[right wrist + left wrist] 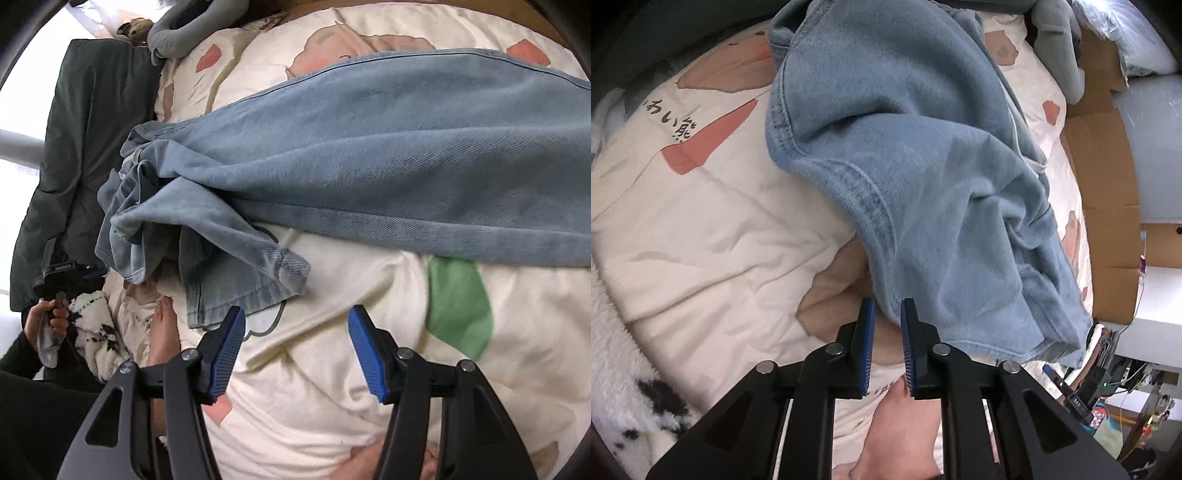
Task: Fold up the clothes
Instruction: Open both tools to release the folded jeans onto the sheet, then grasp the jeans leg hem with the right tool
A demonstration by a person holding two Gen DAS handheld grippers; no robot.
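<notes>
— Where are the jeans?

— The light blue jeans [369,155] lie across my cream printed duvet [332,362]. In my right view they run from the bunched waist at centre left out past the right edge, with one short folded part ending in a hem just above my left blue pad. In my left view the jeans [905,166] fall from the top centre down to the lower right.

— And your fingers?

— My left gripper [887,347] has its blue pads parted by only a narrow slot. A fold of denim edge hangs at the tips, but I see no pinch on it. My right gripper [295,350] stands about halfway open over bare duvet, with nothing between the pads.

— Anything around?

— A dark cushion [85,155] at upper left of the right view, a black-and-white fleece [94,332] lower left, and cardboard boxes [1108,206] at the right of the left view.
</notes>
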